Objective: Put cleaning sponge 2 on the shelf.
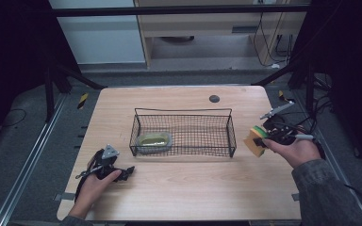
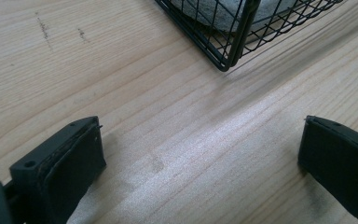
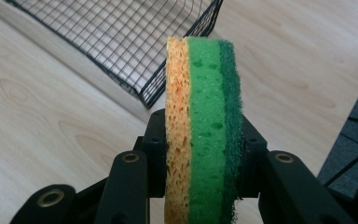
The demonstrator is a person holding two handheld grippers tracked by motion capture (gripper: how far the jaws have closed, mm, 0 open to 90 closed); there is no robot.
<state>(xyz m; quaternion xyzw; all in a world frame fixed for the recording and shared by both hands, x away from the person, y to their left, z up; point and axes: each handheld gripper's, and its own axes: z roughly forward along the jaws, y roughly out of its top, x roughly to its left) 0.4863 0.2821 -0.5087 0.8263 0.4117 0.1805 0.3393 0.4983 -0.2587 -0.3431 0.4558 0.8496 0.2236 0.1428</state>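
A black wire basket stands mid-table with a pale green dish in its left end. My right gripper is shut on an orange and green sponge, held on edge just right of the basket's right end. Up close, the sponge stands upright between the black jaws, with the basket's corner behind it. My left gripper rests low on the wood near the basket's front left corner, open. Its jaws stand wide apart over bare table, the basket corner ahead of them.
The wooden table has a dark round grommet at the back. A metal bracket sticks out at the right edge. Dark floor and cables surround the table.
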